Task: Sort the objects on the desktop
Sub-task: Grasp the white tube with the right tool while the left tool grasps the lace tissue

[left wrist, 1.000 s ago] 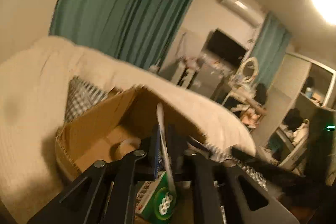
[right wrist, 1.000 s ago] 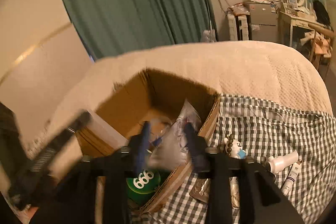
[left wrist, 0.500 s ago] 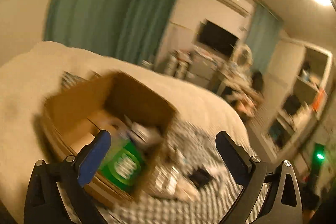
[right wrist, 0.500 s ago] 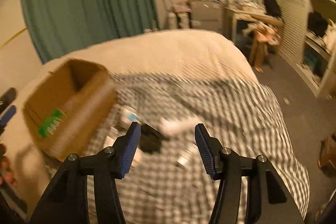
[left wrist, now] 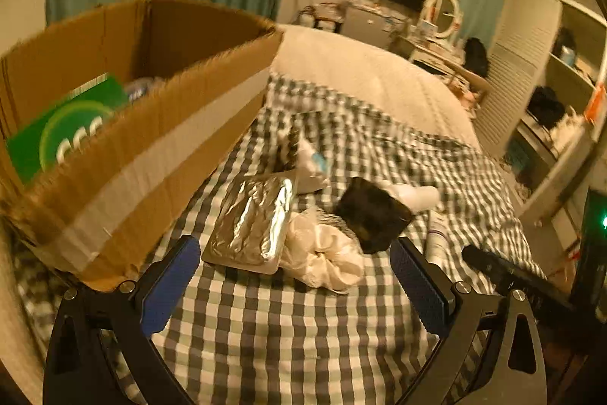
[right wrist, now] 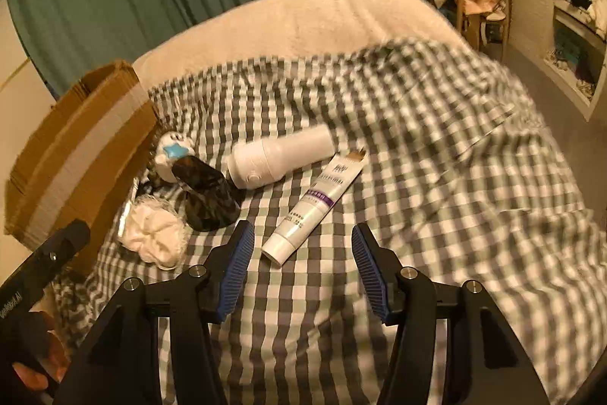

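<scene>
- Now both claws gape wide, empty, above the checked cloth (right wrist: 436, 139) on the bed.
- Left claw (left wrist: 296, 276) hangs just short of the foil pack (left wrist: 254, 219) and white scrunchie (left wrist: 326, 249); the box (left wrist: 144, 154) with a green pack (left wrist: 64, 135) stands to its left.
- Right claw (right wrist: 299, 257) frames the tube (right wrist: 315, 200); bottle (right wrist: 280, 154) and black pouch (right wrist: 206, 192) lie beyond.

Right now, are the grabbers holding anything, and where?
No. Both are open and empty: the left gripper hangs over the foil pack, the right gripper over the tube.
</scene>
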The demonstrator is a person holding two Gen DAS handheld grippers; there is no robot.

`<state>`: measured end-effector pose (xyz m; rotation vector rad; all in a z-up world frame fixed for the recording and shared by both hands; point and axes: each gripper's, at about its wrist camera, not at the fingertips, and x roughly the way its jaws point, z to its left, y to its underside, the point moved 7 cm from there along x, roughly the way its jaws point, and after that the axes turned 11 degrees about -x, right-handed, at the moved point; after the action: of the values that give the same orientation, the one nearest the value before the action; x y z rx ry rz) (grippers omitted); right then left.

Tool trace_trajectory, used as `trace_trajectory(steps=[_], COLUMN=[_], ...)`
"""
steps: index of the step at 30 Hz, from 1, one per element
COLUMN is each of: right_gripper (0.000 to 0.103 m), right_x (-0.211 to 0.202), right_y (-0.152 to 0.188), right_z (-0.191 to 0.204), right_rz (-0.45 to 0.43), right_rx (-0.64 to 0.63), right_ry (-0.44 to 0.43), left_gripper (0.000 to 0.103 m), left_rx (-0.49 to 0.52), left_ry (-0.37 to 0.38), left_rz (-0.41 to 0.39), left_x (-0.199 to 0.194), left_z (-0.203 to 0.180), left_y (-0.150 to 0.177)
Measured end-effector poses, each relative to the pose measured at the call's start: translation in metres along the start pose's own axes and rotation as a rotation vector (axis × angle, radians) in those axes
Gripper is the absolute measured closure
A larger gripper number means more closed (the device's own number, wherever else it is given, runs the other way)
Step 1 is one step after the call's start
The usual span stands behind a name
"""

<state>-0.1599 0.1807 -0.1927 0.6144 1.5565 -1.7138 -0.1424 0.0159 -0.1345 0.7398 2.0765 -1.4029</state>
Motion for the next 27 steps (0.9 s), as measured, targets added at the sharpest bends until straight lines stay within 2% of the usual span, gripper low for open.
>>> trace_trajectory(steps=[4, 8, 11, 12, 13, 14, 19, 24, 26, 27], right_gripper=[0.049, 0.049, 0.05, 0.053, 0.066, 0.075, 0.081, 0.082, 0.082, 0.082], right_x=[0.018, 0.034, 0.047, 0.048, 0.049, 0.049, 0.042, 0.027, 0.023, 0.022], right_y=[0.0, 0.001, 0.005, 0.005, 0.006, 0.007, 0.012, 0.003, 0.001, 0.0], right_z=[0.003, 0.0, -0.004, -0.004, -0.004, -0.004, -0.021, -0.036, -0.036, -0.036], right_rz=[0.016, 0.035, 0.053, 0.057, 0.065, 0.078, 0.106, 0.078, 0.074, 0.073], right_rx=[-0.012, 0.005, 0.029, 0.012, -0.009, -0.03, 0.024, 0.079, 0.084, 0.082], right_ry=[0.007, 0.007, -0.002, 0.01, 0.027, 0.046, 0.025, -0.002, -0.007, -0.008], left_gripper=[0.0, 0.0, 0.0, 0.0, 0.0, 0.0, 0.0, 0.001, 0.014, 0.034], left_rx=[0.014, 0.035, 0.079, 0.084, 0.084, 0.08, 0.054, 0.066, 0.09, 0.124], left_ry=[-0.027, 0.016, 0.011, 0.012, 0.019, 0.025, 0.016, -0.021, -0.007, -0.026], left_rz=[0.004, 0.033, 0.038, 0.037, 0.042, 0.048, 0.049, 0.045, 0.085, 0.111], left_x=[0.01, 0.012, 0.017, 0.018, 0.019, 0.02, 0.034, 0.064, 0.075, 0.081], left_z=[0.001, -0.013, -0.021, -0.023, -0.024, -0.024, -0.031, -0.037, -0.039, -0.039], left_y=[0.011, 0.022, 0.025, 0.026, 0.028, 0.03, 0.029, 0.031, 0.033, 0.034])
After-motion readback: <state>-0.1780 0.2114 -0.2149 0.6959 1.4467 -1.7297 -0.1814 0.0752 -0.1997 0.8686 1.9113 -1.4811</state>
